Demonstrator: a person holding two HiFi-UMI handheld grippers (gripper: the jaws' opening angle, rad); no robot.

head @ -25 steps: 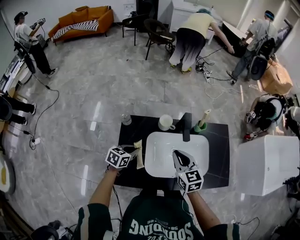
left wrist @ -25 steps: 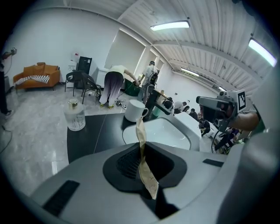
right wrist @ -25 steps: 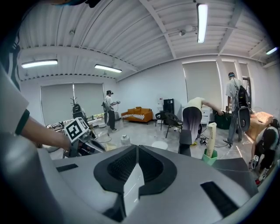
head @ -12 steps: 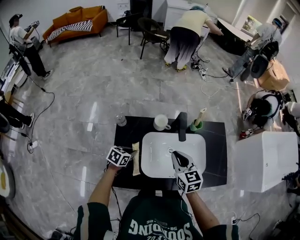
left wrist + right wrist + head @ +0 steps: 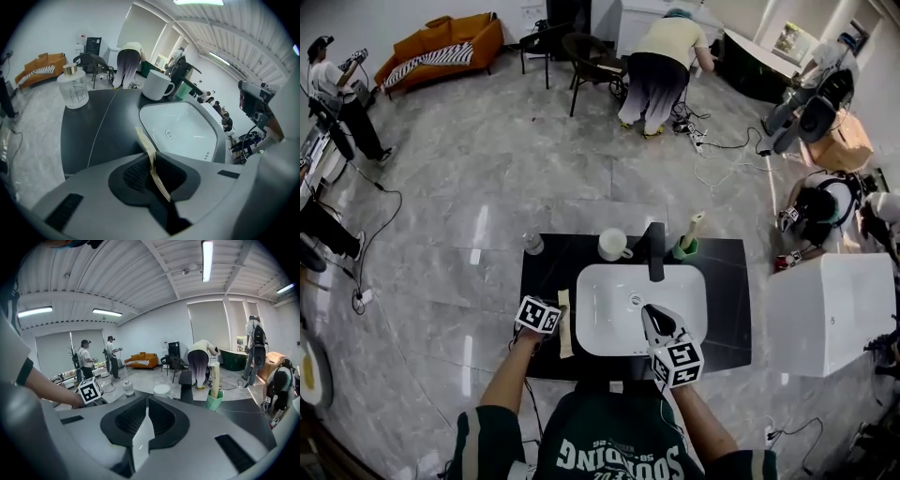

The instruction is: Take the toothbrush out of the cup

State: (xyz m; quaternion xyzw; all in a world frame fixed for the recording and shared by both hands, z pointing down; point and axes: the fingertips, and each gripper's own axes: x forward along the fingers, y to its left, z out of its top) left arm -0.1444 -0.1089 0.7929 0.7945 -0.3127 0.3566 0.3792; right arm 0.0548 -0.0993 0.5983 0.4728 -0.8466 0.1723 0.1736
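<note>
The person's two forearms are reaching out over the near edge of the black desk [image 5: 727, 281]. The left tool [image 5: 151, 161] is gripping one thin beige strip, apparently the toothbrush [image 5: 143, 140], with its jaws closed on it. The strip's far end is pointing along the desk just beside the left rim of the white sink [image 5: 609, 281]. The right tool [image 5: 146, 416] is hanging over the sink's near right part, jaws together and gripping nothing.

One black faucet [image 5: 655, 251] is standing at the back of the sink. One white mug [image 5: 612, 246] is sitting to its left and one green cup [image 5: 684, 249] to its right, a cream stick [image 5: 693, 225] leaning out of the cup. One small clear bottle [image 5: 532, 244] is standing at the far left corner. A white cabinet [image 5: 834, 314] is standing just right of the desk.

Farther off, at least five people are working around the grey floor. One is bending over [image 5: 661, 56] and one is crouching [image 5: 820, 211]. Two dark chairs [image 5: 591, 56] and one orange sofa [image 5: 441, 42] are standing against the far wall.
</note>
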